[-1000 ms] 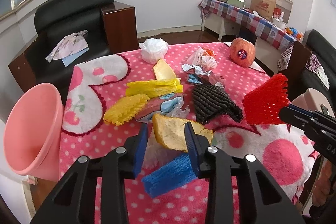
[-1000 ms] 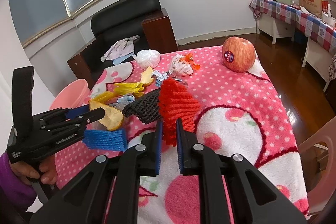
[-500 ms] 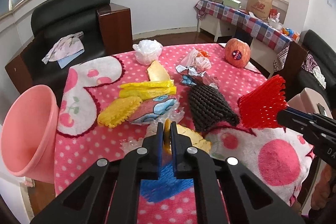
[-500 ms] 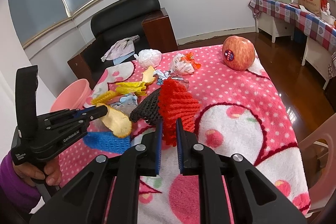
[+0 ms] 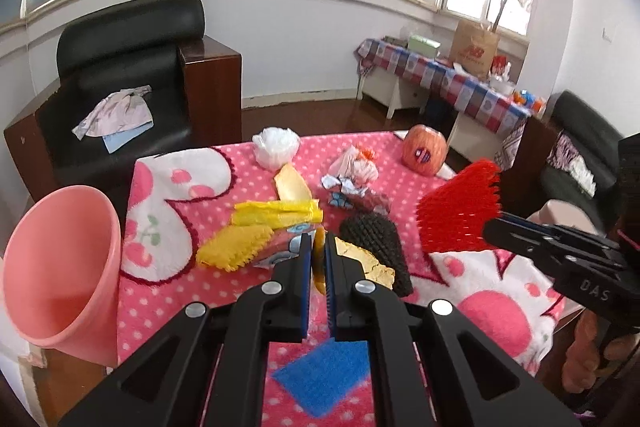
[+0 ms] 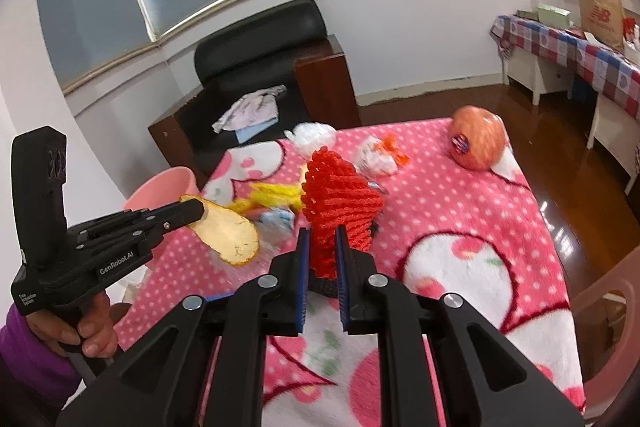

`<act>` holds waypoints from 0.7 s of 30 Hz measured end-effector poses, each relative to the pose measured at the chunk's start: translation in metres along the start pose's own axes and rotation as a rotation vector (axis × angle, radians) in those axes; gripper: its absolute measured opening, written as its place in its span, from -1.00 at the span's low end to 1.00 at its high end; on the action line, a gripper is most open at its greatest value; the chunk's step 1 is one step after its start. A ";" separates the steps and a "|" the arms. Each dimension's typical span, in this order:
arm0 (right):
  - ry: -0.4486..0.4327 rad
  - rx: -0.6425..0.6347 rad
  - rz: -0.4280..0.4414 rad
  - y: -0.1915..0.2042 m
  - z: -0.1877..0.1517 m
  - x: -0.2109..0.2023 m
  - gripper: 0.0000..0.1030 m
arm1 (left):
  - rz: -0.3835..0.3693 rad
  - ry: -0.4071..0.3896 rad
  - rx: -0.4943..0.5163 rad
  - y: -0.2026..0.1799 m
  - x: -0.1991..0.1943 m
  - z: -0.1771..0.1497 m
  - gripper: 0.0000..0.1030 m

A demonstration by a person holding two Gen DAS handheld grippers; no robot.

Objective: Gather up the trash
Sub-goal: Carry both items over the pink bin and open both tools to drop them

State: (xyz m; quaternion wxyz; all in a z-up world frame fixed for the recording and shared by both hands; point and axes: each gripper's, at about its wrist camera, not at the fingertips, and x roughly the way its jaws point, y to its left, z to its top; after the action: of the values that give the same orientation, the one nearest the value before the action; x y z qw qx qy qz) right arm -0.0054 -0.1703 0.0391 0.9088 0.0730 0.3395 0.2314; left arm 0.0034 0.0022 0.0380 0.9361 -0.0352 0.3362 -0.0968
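**Pink dotted tabletop, two pieces of trash lifted**

Pink polka-dot table (image 5: 460, 187) holds scattered wrappers. Left gripper (image 5: 319, 255) pinches a fruit peel (image 6: 230, 233) tight; right gripper (image 6: 322, 247) clamps a red foam net (image 6: 340, 195). Both hang above the table, likely bound for the pink bin (image 5: 60, 267) at its left edge.

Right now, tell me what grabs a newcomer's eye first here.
The red foam net pinched in the right gripper above the pink dotted tablecloth. Beside it, the left gripper clamps a yellow fruit peel. A pink bin waits at the table's left edge.
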 end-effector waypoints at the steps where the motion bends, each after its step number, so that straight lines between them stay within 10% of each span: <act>1: 0.000 -0.003 0.019 0.004 0.004 0.002 -0.75 | 0.007 -0.013 -0.005 0.002 -0.004 0.001 -0.89; 21: 0.136 -0.150 0.411 0.167 0.055 0.117 -0.75 | 0.413 -0.120 -0.204 0.153 -0.083 -0.015 -0.89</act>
State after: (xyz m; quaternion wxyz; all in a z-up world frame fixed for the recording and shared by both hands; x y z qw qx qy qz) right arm 0.0459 0.0334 0.0617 0.8204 0.0572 0.3597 0.4407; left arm -0.0441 0.1691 0.0580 0.9460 -0.0657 0.2883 0.1332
